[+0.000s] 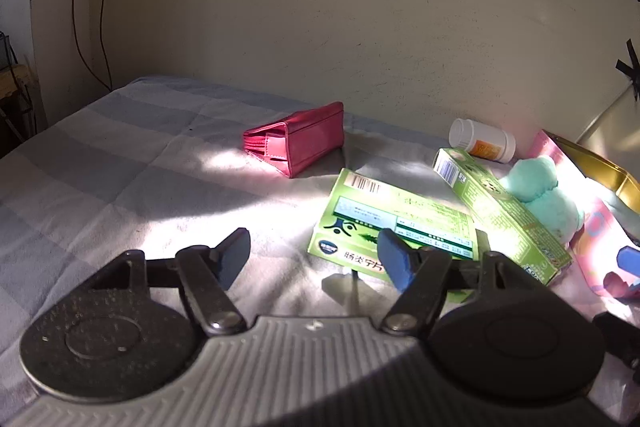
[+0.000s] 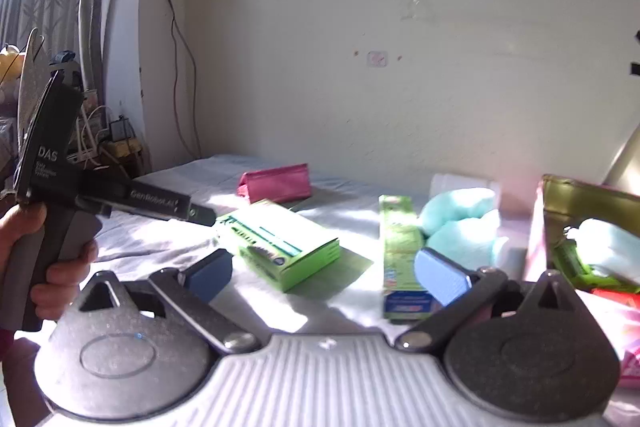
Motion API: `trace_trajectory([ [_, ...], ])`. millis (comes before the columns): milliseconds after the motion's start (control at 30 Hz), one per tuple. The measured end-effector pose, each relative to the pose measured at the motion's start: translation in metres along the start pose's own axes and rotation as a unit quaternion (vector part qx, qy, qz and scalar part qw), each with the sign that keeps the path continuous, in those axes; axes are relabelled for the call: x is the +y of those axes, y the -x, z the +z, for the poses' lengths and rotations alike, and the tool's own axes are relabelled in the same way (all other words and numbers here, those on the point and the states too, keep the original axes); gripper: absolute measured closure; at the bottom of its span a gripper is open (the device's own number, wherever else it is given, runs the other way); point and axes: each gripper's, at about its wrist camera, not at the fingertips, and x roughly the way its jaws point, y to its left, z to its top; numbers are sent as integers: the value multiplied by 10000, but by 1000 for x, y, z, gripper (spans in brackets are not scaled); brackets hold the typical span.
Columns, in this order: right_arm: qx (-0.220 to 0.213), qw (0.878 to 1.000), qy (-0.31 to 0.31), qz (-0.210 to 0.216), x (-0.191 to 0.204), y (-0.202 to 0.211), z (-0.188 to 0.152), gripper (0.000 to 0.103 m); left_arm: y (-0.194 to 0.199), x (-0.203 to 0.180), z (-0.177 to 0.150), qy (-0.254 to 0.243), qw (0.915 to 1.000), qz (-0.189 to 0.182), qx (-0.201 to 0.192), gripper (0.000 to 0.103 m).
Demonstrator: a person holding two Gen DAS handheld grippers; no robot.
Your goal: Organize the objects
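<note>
A flat green medicine box [image 1: 394, 223] [image 2: 282, 247] lies on the cloth-covered table [image 1: 120, 167]. A long green carton [image 1: 504, 215] [image 2: 400, 255] lies to its right, with a mint plush toy [image 1: 544, 195] [image 2: 460, 223] against it. A pink pouch [image 1: 298, 143] [image 2: 276, 183] stands further back. A white pill bottle [image 1: 482, 141] lies near the wall. My left gripper [image 1: 312, 259] is open and empty, just short of the flat box. My right gripper [image 2: 328, 275] is open and empty, between the flat box and the long carton.
A gold-lined box [image 2: 592, 227] [image 1: 600, 167] at the right holds another mint plush and cartons. Pink packaging [image 1: 592, 227] lies beside it. The left gripper's body [image 2: 100, 195] shows at the left of the right wrist view. The wall is close behind.
</note>
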Motion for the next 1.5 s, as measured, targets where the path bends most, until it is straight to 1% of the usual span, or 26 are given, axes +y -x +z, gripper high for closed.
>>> trace_trajectory([
  [67, 200, 9996, 9, 182, 10, -19, 1, 2, -8, 4, 6, -14, 9999, -115, 36, 31],
  [133, 360, 9991, 75, 203, 17, -37, 2, 2, -18, 9, 13, -18, 9995, -305, 59, 29],
  [200, 547, 9982, 58, 231, 22, -53, 1, 2, -27, 11, 16, -13, 9987, -499, 18, 19],
  [300, 841, 9961, -44, 247, 23, -80, 3, 2, -47, 15, 19, 98, 9964, -837, 54, 19],
  [367, 972, 9949, -121, 220, 22, -96, 3, 2, -60, 17, 17, 204, 9939, -1063, 203, 19],
  [433, 1069, 9938, -223, 210, 20, -110, 3, 2, -67, 18, 13, 272, 9919, -1182, 364, 19],
  [467, 1201, 9920, -324, 214, 17, -118, 3, 2, -70, 18, 11, 288, 9911, -1231, 413, 19],
  [533, 1206, 9919, -355, 202, 17, -126, 6, 2, -69, 14, 8, 213, 9908, -1293, 350, 20],
  [567, 1244, 9914, -316, 258, 18, -130, 6, 2, -69, 12, 7, 171, 9899, -1363, 340, 23],
  [600, 1306, 9908, -232, 262, 21, -134, 6, 4, -70, 10, 7, 130, 9886, -1464, 337, 31],
  [633, 1336, 9907, -120, 225, 25, -135, 6, 7, -69, 9, 6, 85, 9877, -1527, 324, 34],
  [700, 1316, 9912, 0, 98, 30, -132, 4, 14, -66, 5, 4, -11, 9892, -1447, 253, 35],
  [733, 1278, 9917, -29, 137, 28, -130, 3, 16, -65, 6, 3, -2, 9893, -1434, 251, 35],
  [800, 1231, 9922, -96, 193, 25, -122, 1, 22, -59, 7, 0, 98, 9887, -1462, 331, 37],
  [867, 1240, 9920, -23, 231, 26, -109, -4, 23, -49, 5, -4, 85, 9880, -1482, 433, 37],
  [967, 1292, 9911, 76, 324, 25, -80, -15, 23, -21, -8, -23, -61, 9861, -1561, 571, 37],
  [1100, 1324, 9898, 178, 489, 13, -23, -37, 23, 23, -32, -61, -176, 9820, -1803, 544, 37],
  [1200, 1239, 9912, 302, 355, 6, 21, -55, 23, 46, -59, -80, -430, 9783, -1961, 505, 37],
  [1267, 1065, 9936, 365, 114, 2, 47, -62, 23, 56, -83, -79, -724, 9752, -2047, 433, 37],
  [1333, 749, 9964, 358, -161, -7, 70, -60, 23, 67, -107, -69, -989, 9707, -2180, 214, 37],
  [1433, 267, 9984, 144, -469, -33, 99, -45, 23, 77, -147, -45, -1273, 9615, -2433, -151, 37],
  [1500, -2, 9975, 45, -701, -56, 114, -31, 23, 75, -176, -27, -1377, 9557, -2590, -251, 36],
])
